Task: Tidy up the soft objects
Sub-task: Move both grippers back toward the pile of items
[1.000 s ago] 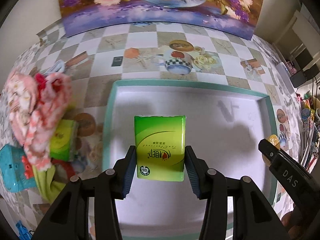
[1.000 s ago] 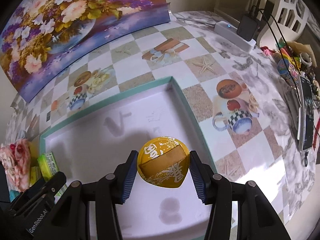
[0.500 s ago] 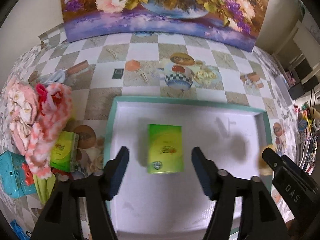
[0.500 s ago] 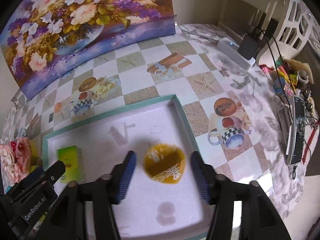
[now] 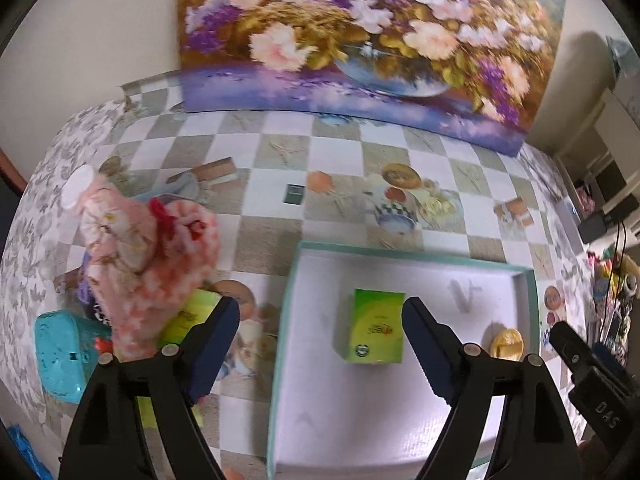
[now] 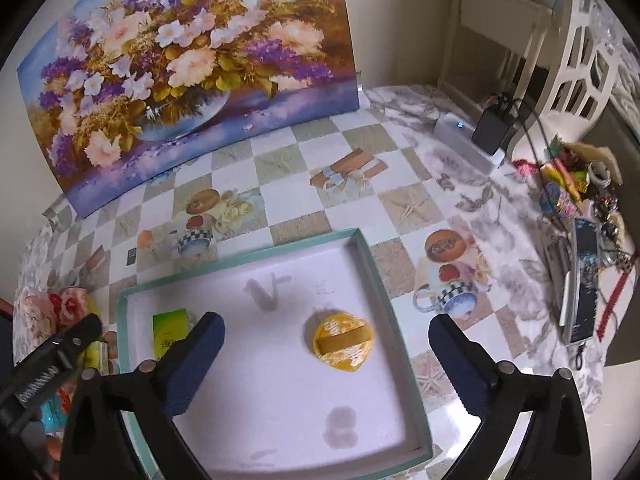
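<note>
both grippers spread wide and empty above the tray point(image 6: 376, 276).

the left gripper point(image 5: 320, 344) has its fingers well apart, as does the right gripper point(image 6: 326, 356). only the left view shows the heap left of the tray: pink cloth point(image 5: 148, 256), a second green pack point(image 5: 188, 314) under it, a teal box point(image 5: 60, 356). only the right view shows the clutter point(image 6: 576, 208) at the table's right edge. the green pack point(image 5: 376, 326) lies flat in the tray's left part, long axis running away from the camera. the yellow pouch point(image 6: 343, 342) lies flat in the right part, near the right wall, its band slanted. bare tray floor lies between them and toward the near wall.
</note>
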Action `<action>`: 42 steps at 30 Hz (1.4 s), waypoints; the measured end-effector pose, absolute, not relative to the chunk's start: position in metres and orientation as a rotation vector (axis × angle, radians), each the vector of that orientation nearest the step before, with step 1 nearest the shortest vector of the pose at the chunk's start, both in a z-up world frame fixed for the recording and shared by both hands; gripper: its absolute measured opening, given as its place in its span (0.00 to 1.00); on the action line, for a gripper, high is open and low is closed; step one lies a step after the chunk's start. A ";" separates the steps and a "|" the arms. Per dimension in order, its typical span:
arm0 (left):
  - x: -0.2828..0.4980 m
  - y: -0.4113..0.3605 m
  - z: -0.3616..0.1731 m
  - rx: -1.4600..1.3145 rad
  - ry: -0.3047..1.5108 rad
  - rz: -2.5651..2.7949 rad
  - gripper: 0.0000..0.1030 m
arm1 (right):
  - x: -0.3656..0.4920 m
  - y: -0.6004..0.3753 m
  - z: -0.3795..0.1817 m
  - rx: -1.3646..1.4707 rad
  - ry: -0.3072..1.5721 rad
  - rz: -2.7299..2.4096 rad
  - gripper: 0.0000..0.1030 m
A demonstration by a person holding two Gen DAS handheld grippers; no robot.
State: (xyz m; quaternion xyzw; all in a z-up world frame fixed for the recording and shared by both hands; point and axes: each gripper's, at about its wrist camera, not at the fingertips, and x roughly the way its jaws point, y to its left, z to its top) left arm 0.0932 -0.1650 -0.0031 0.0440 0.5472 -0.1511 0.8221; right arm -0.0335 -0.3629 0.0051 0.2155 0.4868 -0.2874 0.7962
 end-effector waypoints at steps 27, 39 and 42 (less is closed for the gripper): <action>0.124 -0.096 0.000 0.077 1.179 -0.220 0.91 | 0.009 -0.297 -0.012 0.445 1.099 -0.503 1.00; 0.139 -0.028 0.028 0.065 1.122 -0.111 0.91 | 0.039 -0.243 -0.010 0.463 1.073 -0.372 1.00; 0.144 -0.012 0.027 0.050 1.128 -0.079 0.91 | 0.047 -0.227 -0.013 0.466 1.080 -0.337 1.00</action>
